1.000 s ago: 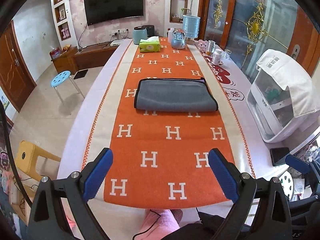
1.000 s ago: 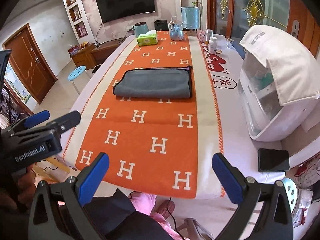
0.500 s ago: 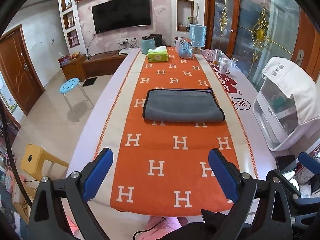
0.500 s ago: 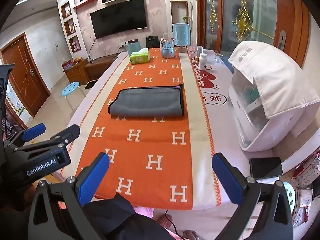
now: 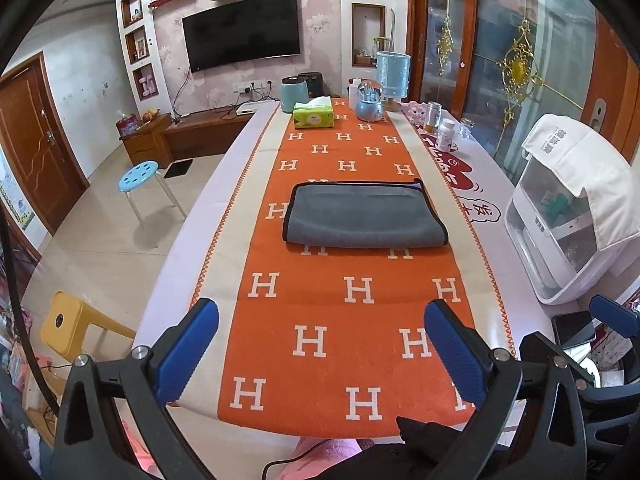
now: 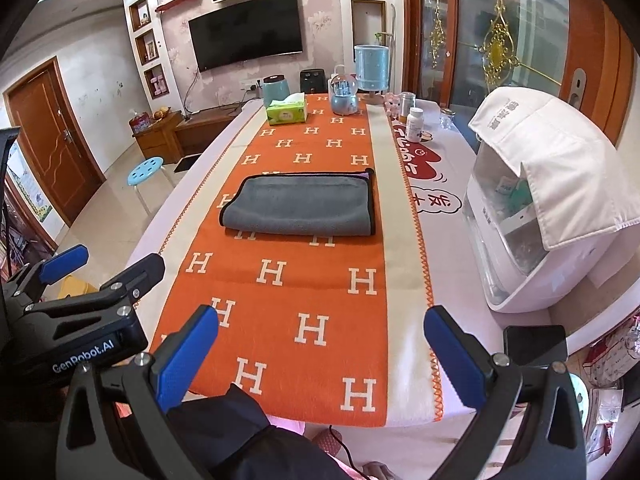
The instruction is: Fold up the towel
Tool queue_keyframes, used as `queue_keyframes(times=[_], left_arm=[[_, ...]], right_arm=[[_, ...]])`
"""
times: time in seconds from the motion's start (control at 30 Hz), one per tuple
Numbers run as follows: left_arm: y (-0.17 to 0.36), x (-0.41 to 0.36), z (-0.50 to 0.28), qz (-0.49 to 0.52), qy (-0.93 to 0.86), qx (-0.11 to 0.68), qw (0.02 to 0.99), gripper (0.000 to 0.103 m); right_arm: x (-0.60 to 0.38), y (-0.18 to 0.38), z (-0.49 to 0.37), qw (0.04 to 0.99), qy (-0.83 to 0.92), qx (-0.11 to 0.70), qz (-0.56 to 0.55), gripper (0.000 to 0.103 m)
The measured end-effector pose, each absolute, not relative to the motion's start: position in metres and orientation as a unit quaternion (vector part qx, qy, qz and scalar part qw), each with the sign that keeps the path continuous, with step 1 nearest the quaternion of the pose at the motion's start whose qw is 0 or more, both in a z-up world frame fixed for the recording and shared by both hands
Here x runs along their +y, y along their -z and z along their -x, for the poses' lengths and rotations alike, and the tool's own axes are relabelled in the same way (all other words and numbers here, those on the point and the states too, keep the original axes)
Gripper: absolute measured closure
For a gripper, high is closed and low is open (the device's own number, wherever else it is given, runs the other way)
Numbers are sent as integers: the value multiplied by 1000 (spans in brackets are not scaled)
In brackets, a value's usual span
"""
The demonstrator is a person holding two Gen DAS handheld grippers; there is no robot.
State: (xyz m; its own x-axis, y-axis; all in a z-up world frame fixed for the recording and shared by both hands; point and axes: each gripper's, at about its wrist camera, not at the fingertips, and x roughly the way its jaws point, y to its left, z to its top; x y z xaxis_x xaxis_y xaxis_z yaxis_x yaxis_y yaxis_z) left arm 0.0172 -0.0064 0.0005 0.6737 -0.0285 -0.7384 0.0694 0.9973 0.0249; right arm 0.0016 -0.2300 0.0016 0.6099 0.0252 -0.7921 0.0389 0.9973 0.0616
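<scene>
Folded grey microfibre towel with black edging (image 5: 365,216) lies mid-table on the orange H-patterned runner (image 5: 352,312). Left gripper (image 5: 320,344) and right gripper (image 6: 320,344) hover at the near edge, jaws wide, holding nothing. A green tissue box (image 5: 313,115) shows a white tissue; the cloth-draped white cabinet (image 6: 532,216) holds small items.

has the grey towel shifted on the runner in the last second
No. The towel lies on the same spot of the orange runner, just beyond the same row of H letters; only the cameras moved.

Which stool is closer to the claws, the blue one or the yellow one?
The yellow stool, on the floor just left of the left claw. The blue stool with holes stands farther off, toward the TV.
</scene>
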Motion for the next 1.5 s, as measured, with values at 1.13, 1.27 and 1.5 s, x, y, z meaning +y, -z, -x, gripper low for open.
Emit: queue_keyframes(times=[1.13,1.27,1.5], left_arm=[[13,-6,-12,-31,28,410,911,1],[13,-6,-11,-33,28,410,911,1],[12,-7,-12,-33,27,411,911,1]], right_arm=[[-236,7,2,889,4,456,-46,0],[-236,7,2,889,4,456,-46,0],[-235,7,1,889,4,456,-45,0]])
